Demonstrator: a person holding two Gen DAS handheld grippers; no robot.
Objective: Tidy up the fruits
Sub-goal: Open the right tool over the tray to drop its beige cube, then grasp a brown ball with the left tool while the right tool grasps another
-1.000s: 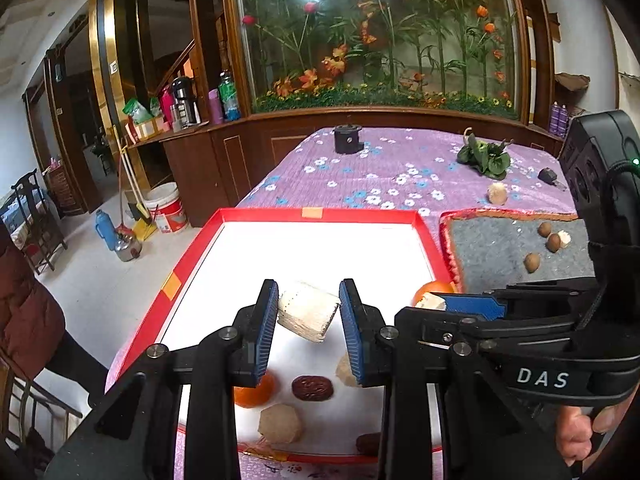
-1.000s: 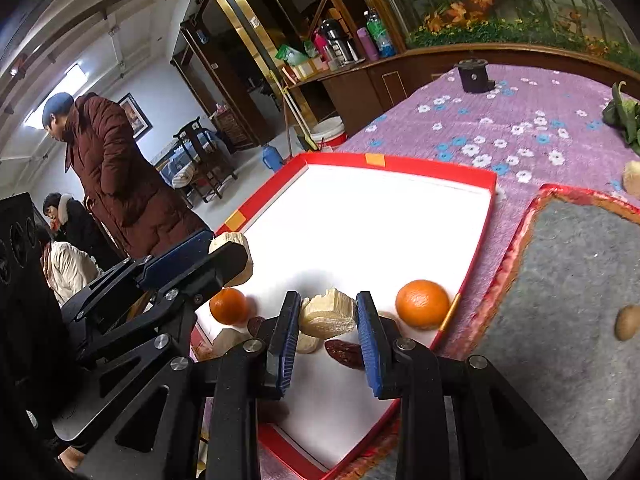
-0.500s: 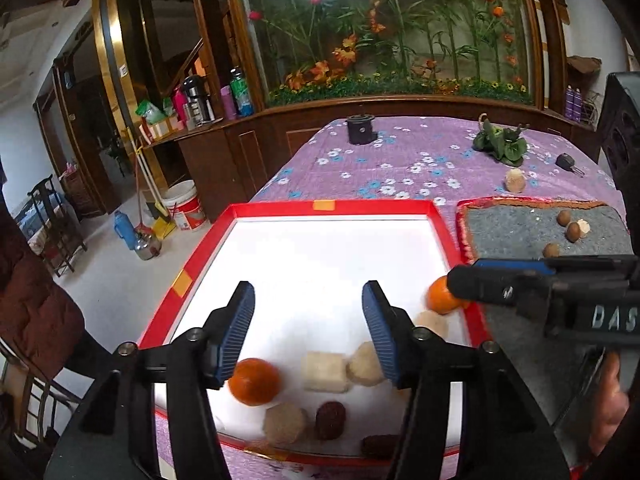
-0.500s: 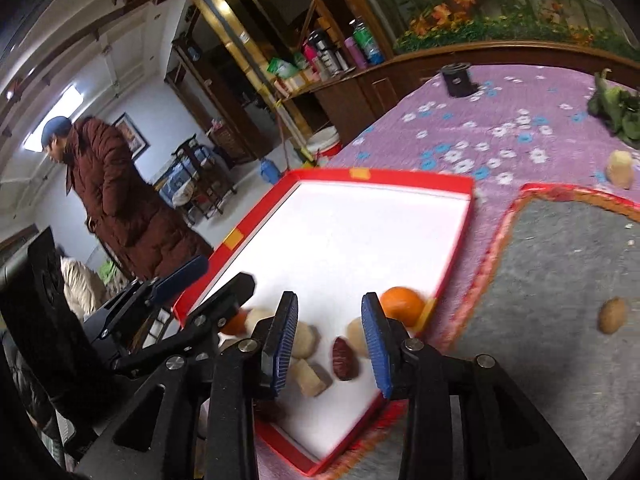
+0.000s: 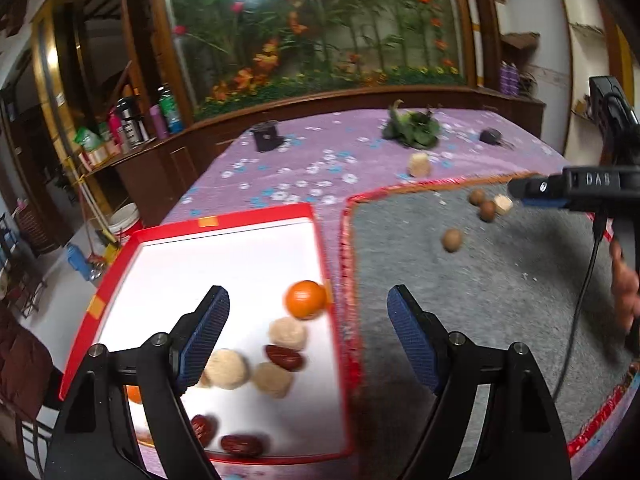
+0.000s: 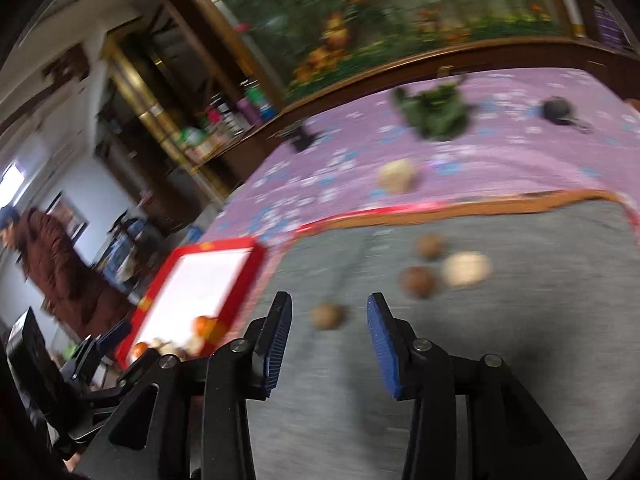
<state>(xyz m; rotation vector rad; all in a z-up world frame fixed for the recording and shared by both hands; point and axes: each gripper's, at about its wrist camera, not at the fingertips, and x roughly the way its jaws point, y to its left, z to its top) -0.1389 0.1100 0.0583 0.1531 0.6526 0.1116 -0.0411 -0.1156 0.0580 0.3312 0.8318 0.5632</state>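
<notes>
Purple flowery cloth [image 5: 304,168] covers the desk, with a red-rimmed white tray [image 5: 224,224] on one side and a grey felt mat [image 5: 500,300] with a red edge right beside it. Most of the fruit sits in the near corner of the tray: an orange [image 5: 306,299], a few pale chunky pieces [image 5: 287,333] and some dark red dates [image 5: 285,357], all bunched close together. On the mat there are still three brown round fruits [image 6: 329,316] and one pale piece [image 6: 466,269], and another pale one [image 5: 419,165] lies out on the cloth, near a bunch of green leaves [image 5: 412,131].

Left hand-held gripper [image 5: 308,340] hangs over the tray's right edge, jaws opening wide, nothing between them. Right hand-held gripper [image 6: 329,340] is over the mat, jaws opening too, empty, with the nearest brown fruit just ahead of its tips. That view is pretty blurry.
</notes>
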